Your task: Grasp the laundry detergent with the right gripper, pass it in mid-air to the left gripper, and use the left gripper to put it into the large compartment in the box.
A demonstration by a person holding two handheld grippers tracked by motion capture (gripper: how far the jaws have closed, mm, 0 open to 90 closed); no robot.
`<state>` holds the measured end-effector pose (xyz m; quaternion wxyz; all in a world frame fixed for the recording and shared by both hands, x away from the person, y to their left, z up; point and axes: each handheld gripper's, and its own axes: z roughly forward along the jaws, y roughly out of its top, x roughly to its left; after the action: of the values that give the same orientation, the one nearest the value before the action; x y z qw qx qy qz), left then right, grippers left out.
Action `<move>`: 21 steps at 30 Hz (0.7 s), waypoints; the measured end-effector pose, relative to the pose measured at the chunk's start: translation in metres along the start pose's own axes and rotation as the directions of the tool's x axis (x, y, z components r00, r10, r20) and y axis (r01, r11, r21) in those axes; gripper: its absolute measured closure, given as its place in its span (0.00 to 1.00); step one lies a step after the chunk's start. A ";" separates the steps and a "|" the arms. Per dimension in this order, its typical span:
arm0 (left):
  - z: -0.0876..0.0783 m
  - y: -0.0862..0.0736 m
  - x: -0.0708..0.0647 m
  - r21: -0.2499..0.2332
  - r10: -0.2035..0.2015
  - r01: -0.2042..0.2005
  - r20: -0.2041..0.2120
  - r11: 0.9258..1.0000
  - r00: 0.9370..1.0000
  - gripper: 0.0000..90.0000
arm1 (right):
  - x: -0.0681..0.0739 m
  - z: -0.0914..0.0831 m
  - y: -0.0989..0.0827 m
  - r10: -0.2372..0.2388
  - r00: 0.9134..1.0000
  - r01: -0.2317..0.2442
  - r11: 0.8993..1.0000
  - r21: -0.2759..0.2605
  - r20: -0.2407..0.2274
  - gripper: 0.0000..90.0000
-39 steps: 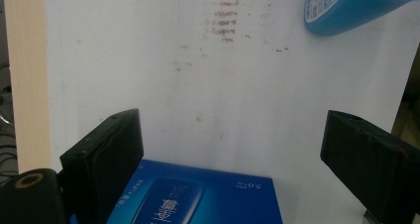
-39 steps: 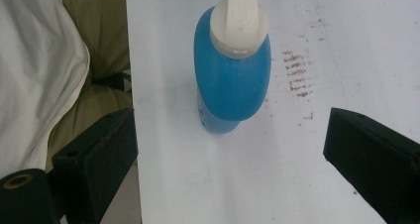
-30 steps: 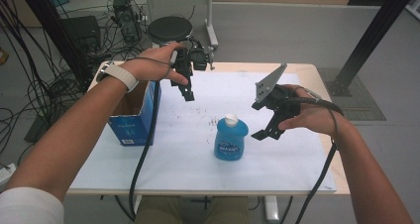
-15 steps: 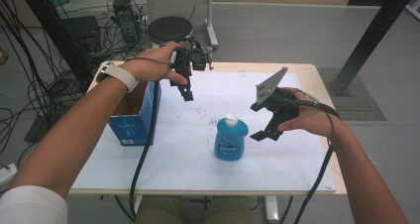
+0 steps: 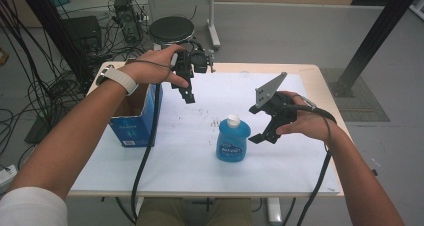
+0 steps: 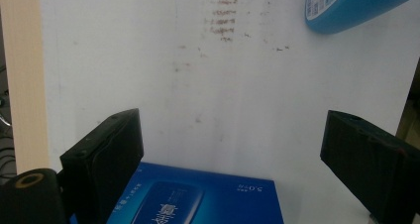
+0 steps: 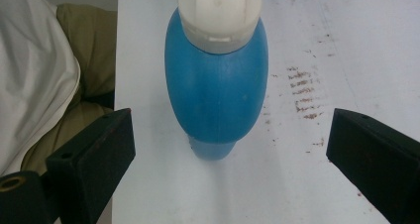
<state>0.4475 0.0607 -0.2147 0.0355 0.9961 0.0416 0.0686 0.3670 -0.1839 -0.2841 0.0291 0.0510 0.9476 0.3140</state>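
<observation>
A blue bottle (image 5: 233, 140) with a white cap stands upright on the white table sheet (image 5: 200, 151), near the front middle. My right gripper (image 5: 256, 124) hovers just right of it, jaws wide open and apart from the bottle. In the right gripper view the bottle (image 7: 218, 80) sits ahead between the open jaws of that gripper (image 7: 233, 154). My left gripper (image 5: 189, 95) hangs over the back of the table, pointing down, open and empty. The left gripper view has the open gripper (image 6: 237, 159) above an open-topped blue box (image 6: 198, 196), with the bottle (image 6: 356, 6) far off.
The blue cardboard box (image 5: 134, 121) stands at the table's left edge. Brown scuff marks (image 5: 216, 122) dot the sheet. A round stool (image 5: 171, 30) and cables lie beyond the far edge. The person's lap (image 7: 34, 75) is past the front edge.
My right gripper has drifted slightly left toward the bottle. The left gripper has stayed in place.
</observation>
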 end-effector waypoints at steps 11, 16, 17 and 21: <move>0.009 -0.003 0.001 -0.007 -0.011 0.011 0.011 1.000 1.000 0.11 | 0.000 0.011 -0.006 0.008 1.000 -0.008 1.000 -0.007 -0.012 0.05; 0.013 -0.003 0.001 -0.002 -0.013 0.013 0.020 1.000 1.000 0.11 | 0.000 0.017 -0.008 0.006 1.000 -0.006 1.000 0.000 -0.017 0.05; 0.014 -0.003 0.001 -0.002 -0.014 0.014 0.020 1.000 1.000 0.11 | 0.000 0.018 -0.009 0.005 1.000 -0.005 1.000 -0.001 -0.018 0.05; 0.014 -0.004 0.001 -0.003 -0.010 0.010 0.019 1.000 1.000 0.11 | -0.001 0.022 -0.010 0.004 1.000 -0.004 1.000 0.005 -0.019 0.05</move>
<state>0.4503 0.0636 -0.2288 0.0378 0.9965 0.0461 0.0592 0.3687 -0.1788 -0.3077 0.0192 0.0499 0.9485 0.3123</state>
